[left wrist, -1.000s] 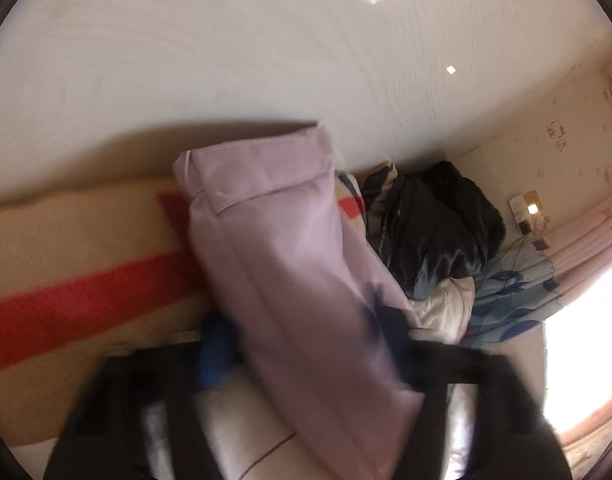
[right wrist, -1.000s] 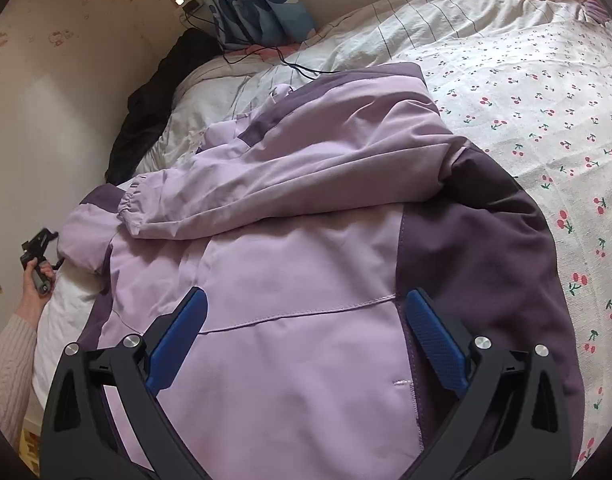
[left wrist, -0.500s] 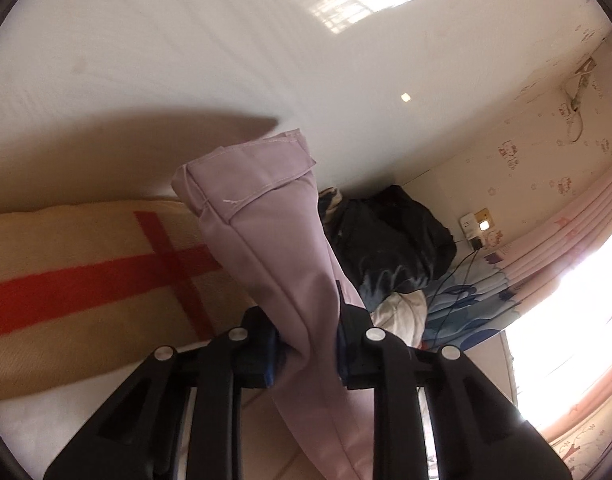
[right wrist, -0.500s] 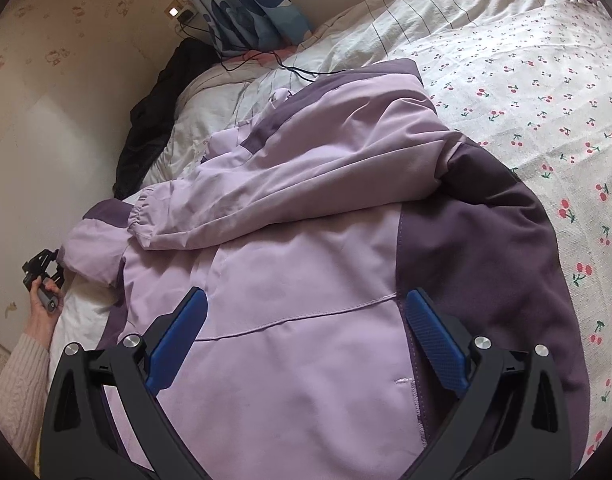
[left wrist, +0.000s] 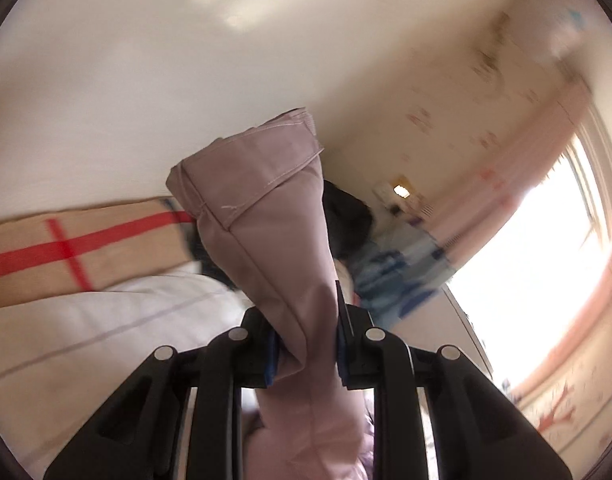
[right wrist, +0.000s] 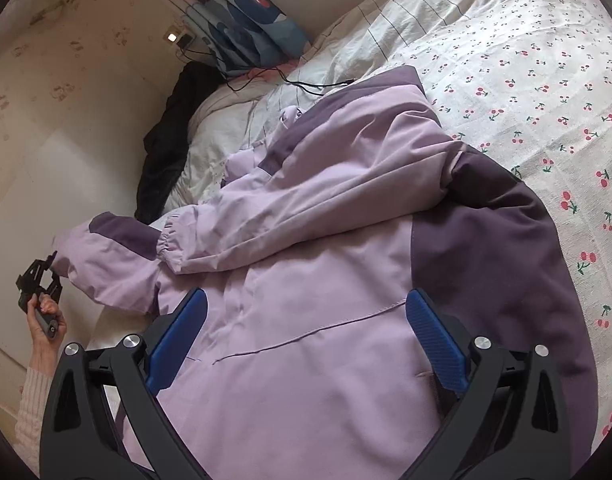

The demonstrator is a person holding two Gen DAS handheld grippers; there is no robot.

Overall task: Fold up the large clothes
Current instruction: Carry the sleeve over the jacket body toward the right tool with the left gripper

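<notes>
With the left gripper (left wrist: pixel 308 346) clamped on the sleeve cuff (left wrist: pixel 250 176), carry that sleeve across the lilac jacket (right wrist: pixel 306 320), which lies flat on the bed (right wrist: pixel 546 80) with its collar toward the far wall, while the right gripper's (right wrist: pixel 306 340) fingers hover wide over it.

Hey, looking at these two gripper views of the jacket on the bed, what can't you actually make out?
- Left wrist view: the far wall, curtain and black garment are smeared by motion blur.
- Left wrist view: the sleeve clamped in the left gripper hides what lies behind it.
- Right wrist view: the jacket hem is cut off by the bottom edge and the open right gripper.
- Right wrist view: the wall socket is too small to read.
</notes>
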